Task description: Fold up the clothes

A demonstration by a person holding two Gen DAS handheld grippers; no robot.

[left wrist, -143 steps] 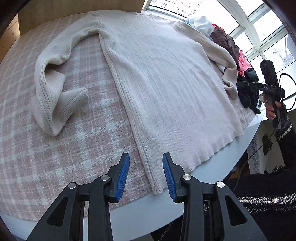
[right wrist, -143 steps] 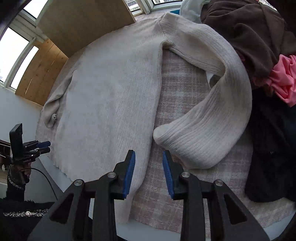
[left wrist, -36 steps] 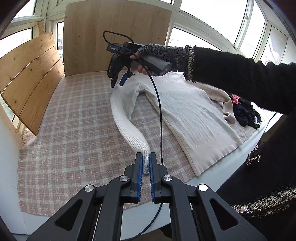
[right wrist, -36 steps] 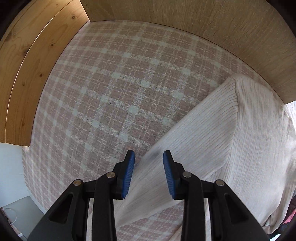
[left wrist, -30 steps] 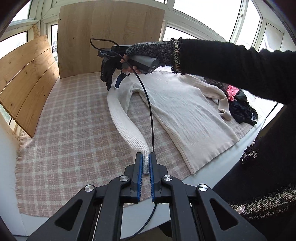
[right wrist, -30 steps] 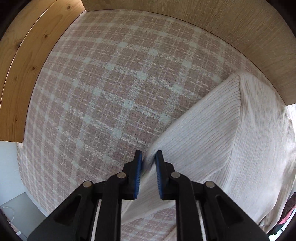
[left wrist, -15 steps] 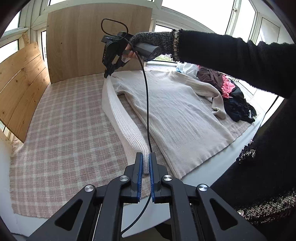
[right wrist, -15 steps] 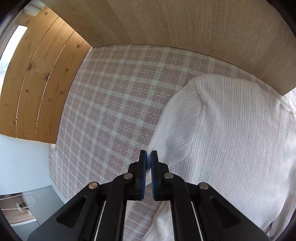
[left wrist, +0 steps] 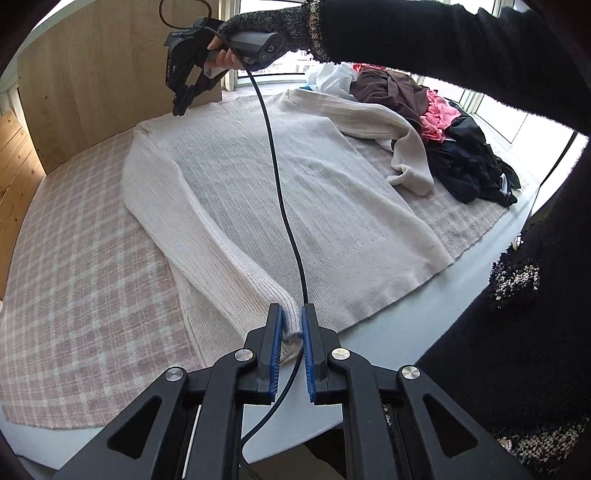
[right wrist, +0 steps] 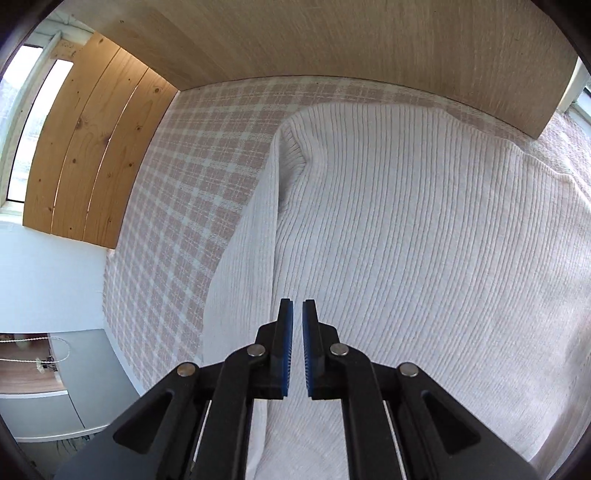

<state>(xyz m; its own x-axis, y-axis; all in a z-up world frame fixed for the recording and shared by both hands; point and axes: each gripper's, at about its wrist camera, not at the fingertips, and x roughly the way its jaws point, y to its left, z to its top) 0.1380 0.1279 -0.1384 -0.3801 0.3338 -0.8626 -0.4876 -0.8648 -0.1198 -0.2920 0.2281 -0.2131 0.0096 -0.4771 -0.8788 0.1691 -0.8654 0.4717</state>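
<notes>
Left wrist view: one cream ribbed sweater (left wrist: 288,192) lies flat on the one pink plaid cloth (left wrist: 74,266) that covers the table (left wrist: 373,332), its hem toward the near edge. One sleeve (left wrist: 207,236) is folded in along the sweater's side, and its cuff (left wrist: 291,325) sits between the blue pads of the left gripper (left wrist: 291,350); the jaws are opening, the pads just off the knit. The second sleeve (left wrist: 384,125) lies bent on the far side, next to one heap of dark, brown and pink clothes (left wrist: 443,133). The right gripper (left wrist: 181,103) hangs above the sweater's shoulder, held by one hand (left wrist: 258,33) in a grey knitted mitt, with one black cable (left wrist: 280,192) trailing down across the sweater. In the right wrist view the right gripper (right wrist: 297,321) has its two pads a narrow gap apart and opening, nothing between them, over the folded shoulder (right wrist: 291,147). Two wooden panels (right wrist: 332,44) stand along the table's far edges.
</notes>
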